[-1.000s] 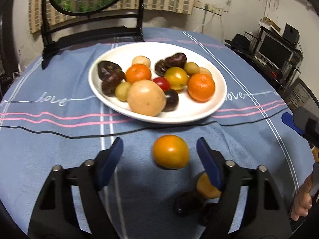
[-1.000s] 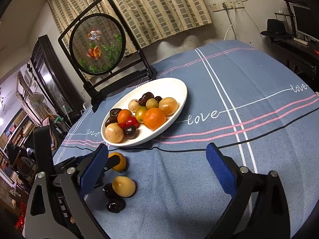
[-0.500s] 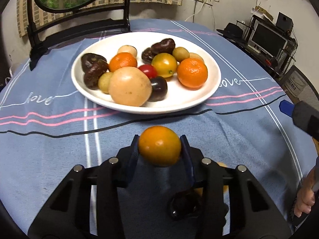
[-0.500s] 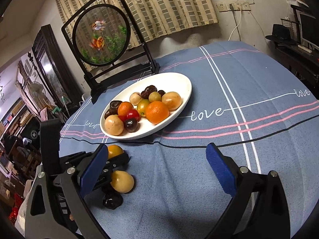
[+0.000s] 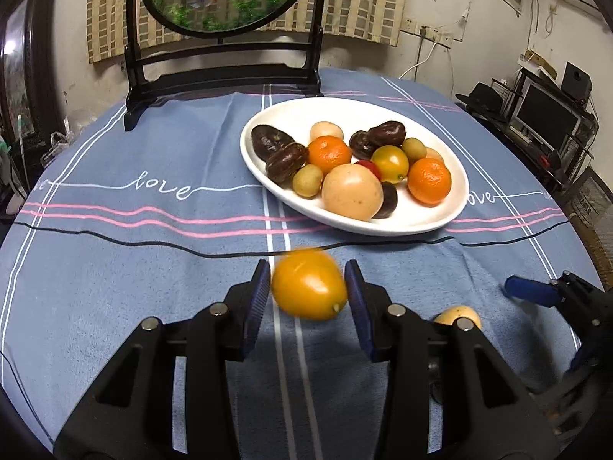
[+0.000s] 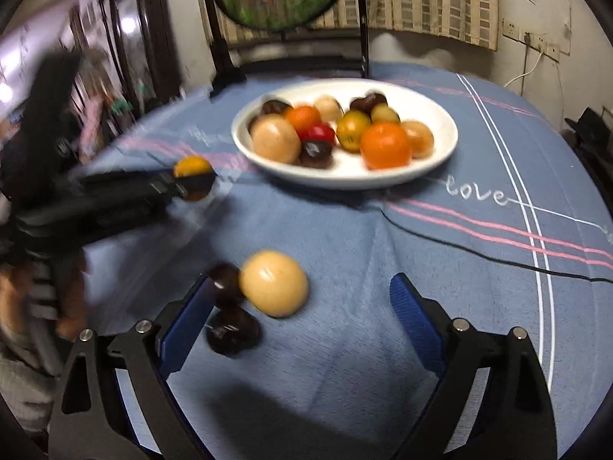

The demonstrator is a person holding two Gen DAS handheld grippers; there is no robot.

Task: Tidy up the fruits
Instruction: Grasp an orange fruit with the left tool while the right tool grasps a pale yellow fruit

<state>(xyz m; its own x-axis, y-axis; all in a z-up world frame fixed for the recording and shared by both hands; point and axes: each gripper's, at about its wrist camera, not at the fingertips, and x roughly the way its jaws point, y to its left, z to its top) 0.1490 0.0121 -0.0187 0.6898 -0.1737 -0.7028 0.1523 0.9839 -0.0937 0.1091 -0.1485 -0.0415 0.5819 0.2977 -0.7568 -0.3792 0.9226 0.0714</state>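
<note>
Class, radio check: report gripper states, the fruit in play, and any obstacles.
Left gripper shut on yellow-orange fruit, short of white plate. Right gripper open above pale fruit. Two dark fruits beside it.

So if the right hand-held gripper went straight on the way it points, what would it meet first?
Probably the pale yellow fruit on the cloth, just ahead between its open fingers; the white plate lies farther on. Motion blur leaves depth uncertain.

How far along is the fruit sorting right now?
Mostly done: the white oval plate already holds about a dozen fruits. In hand: the left gripper is shut on the yellow-orange round fruit, short of the plate. Left: the pale yellow round fruit and two dark glossy fruits on the blue tablecloth, between the open right gripper fingers.
</note>
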